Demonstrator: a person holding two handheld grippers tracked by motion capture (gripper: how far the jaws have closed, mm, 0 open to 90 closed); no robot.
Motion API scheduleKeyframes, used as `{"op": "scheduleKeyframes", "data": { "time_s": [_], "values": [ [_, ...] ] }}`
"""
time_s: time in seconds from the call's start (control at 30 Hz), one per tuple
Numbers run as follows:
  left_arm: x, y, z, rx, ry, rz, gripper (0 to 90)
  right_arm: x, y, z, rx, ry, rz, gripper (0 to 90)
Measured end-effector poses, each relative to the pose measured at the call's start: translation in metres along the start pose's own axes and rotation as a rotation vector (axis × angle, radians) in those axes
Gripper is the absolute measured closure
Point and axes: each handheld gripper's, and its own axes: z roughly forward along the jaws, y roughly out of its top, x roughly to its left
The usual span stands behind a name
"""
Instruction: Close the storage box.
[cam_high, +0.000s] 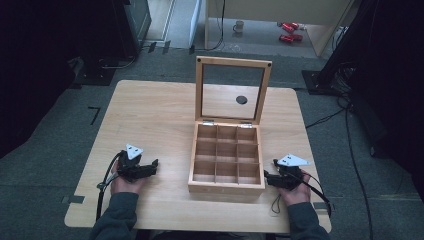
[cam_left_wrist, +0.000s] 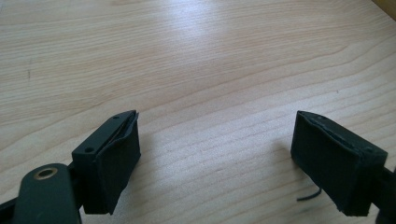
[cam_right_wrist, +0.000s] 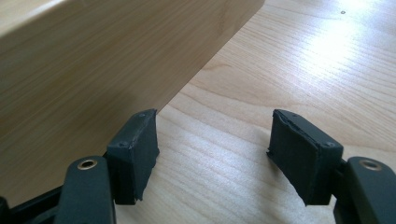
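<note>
On the pale rectangular wooden table (cam_high: 150, 115), slightly right of centre, stands a square light-wood box (cam_high: 226, 155) divided inside into nine small compartments, three rows of three, all of which look bare in the high view. Its wooden-framed lid with a clear pane (cam_high: 233, 90) is swung up on two small metal hinges at the back edge and stands nearly upright. A small dark round spot (cam_high: 241, 99) shows through the pane on the table behind the box.

The left black two-jaw gripper (cam_high: 153, 164), held in the person's left hand (cam_high: 126, 184), rests low over the table to the left of the box, a little apart from it, with its grey three-cornered plate on top. In the left gripper view its jaws are spread wide with nothing but bare wood grain between them, and the padded fingertips (cam_left_wrist: 114, 161) sit close to the table surface.

The right black two-jaw gripper (cam_high: 266, 176), held in the right hand (cam_high: 295, 192), lies just beside the box's front right corner. In the right gripper view its jaws are likewise spread apart and grip nothing; the box's outer side wall (cam_right_wrist: 102, 70) rises immediately next to one jaw, and whether they touch cannot be told.

Dark grey sleeves (cam_high: 116, 217) enter from the bottom edge.
</note>
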Motion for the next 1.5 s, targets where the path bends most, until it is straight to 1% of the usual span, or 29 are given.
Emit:
{"op": "scheduleKeyframes", "data": {
  "time_s": [0.1,0.23,0.33,0.37,0.4,0.43,0.47,0.5,0.53,0.57,0.6,0.63,0.7,0.73,0.83,0.87,0.93,1.0,1.03,1.1,1.13,1.17,1.2,1.23,1.27,1.33,1.37,1.4,1.5],
  "values": [
    [0.001,0.0,-0.001,-0.005,0.008,-0.012,20.6,-0.001,0.0,0.0,-0.002,-0.003,0.003,34.5],
    [0.003,0.001,-0.002,-0.006,0.011,-0.014,27.7,0.0,0.0,0.0,0.0,-0.015,0.017,36.4],
    [0.003,0.001,-0.003,-0.005,0.009,-0.013,35.5,0.0,0.001,0.0,0.0,-0.02,0.021,36.2],
    [0.004,0.002,-0.004,-0.003,0.008,-0.015,37.2,0.001,0.001,0.0,0.006,-0.015,0.02,31.9],
    [0.004,0.002,-0.004,0.001,0.005,-0.019,37.2,0.001,0.001,0.0,0.006,-0.015,0.02,31.9],
    [0.006,0.003,-0.006,0.002,-0.022,-0.039,39.6,0.001,0.002,0.0,0.017,-0.019,0.025,34.9],
    [0.006,0.004,-0.007,-0.007,-0.038,-0.046,40.5,0.0,0.003,-0.002,0.027,-0.027,0.033,39.7],
    [0.006,0.004,-0.007,-0.007,-0.038,-0.046,40.9,0.0,0.003,-0.002,0.027,-0.027,0.033,39.7],
    [0.005,0.006,-0.009,-0.009,-0.043,-0.035,40.9,-0.001,0.004,-0.003,0.034,-0.024,0.045,42.9],
    [0.002,0.011,-0.014,-0.027,-0.059,-0.01,40.4,-0.004,0.005,-0.007,0.02,-0.022,0.064,44.7],
    [0.002,0.011,-0.014,-0.027,-0.059,-0.01,40.3,-0.004,0.005,-0.007,0.02,-0.022,0.064,44.7],
    [0.0,0.013,-0.016,-0.037,-0.07,-0.001,40.3,-0.007,0.008,-0.011,0.002,-0.02,0.078,45.3],
    [-0.004,0.017,-0.018,-0.057,-0.083,0.012,40.1,-0.008,0.01,-0.014,-0.011,-0.021,0.082,45.3],
    [-0.007,0.02,-0.019,-0.06,-0.089,0.031,39.0,-0.011,0.014,-0.018,-0.03,-0.024,0.083,45.5],
    [-0.009,0.024,-0.021,-0.076,-0.101,0.038,39.3,-0.013,0.018,-0.022,-0.037,-0.028,0.079,46.2],
    [-0.01,0.03,-0.023,-0.086,-0.119,0.042,40.5,-0.014,0.021,-0.025,-0.045,-0.033,0.073,47.0],
    [-0.01,0.033,-0.023,-0.092,-0.127,0.046,40.6,-0.014,0.023,-0.027,-0.052,-0.031,0.075,47.4],
    [-0.012,0.043,-0.025,-0.103,-0.151,0.055,40.9,-0.018,0.03,-0.033,-0.067,-0.043,0.069,48.6],
    [-0.012,0.043,-0.025,-0.103,-0.151,0.055,41.4,-0.018,0.03,-0.033,-0.067,-0.043,0.069,48.6],
    [-0.013,0.051,-0.026,-0.11,-0.157,0.07,41.4,-0.02,0.037,-0.039,-0.081,-0.051,0.054,49.3],
    [-0.014,0.055,-0.027,-0.118,-0.16,0.074,41.4,-0.02,0.04,-0.041,-0.085,-0.052,0.051,49.5],
    [-0.015,0.063,-0.029,-0.128,-0.164,0.076,41.4,-0.022,0.047,-0.045,-0.095,-0.049,0.046,49.9],
    [-0.015,0.063,-0.029,-0.128,-0.164,0.076,41.4,-0.022,0.047,-0.045,-0.095,-0.049,0.046,49.9],
    [-0.016,0.071,-0.031,-0.14,-0.167,0.072,41.7,-0.023,0.053,-0.049,-0.106,-0.05,0.038,50.0],
    [-0.016,0.071,-0.031,-0.14,-0.167,0.072,42.1,-0.023,0.053,-0.049,-0.106,-0.05,0.038,50.0],
    [-0.019,0.082,-0.033,-0.159,-0.173,0.077,42.4,-0.025,0.063,-0.052,-0.122,-0.054,0.029,50.4],
    [-0.019,0.082,-0.033,-0.159,-0.173,0.077,42.4,-0.025,0.066,-0.053,-0.126,-0.054,0.029,52.5],
    [-0.02,0.09,-0.035,-0.174,-0.169,0.085,42.2,-0.025,0.07,-0.054,-0.13,-0.054,0.023,53.7],
    [-0.021,0.097,-0.037,-0.191,-0.172,0.088,42.0,-0.026,0.075,-0.055,-0.134,-0.057,0.008,54.8]
  ]
}}
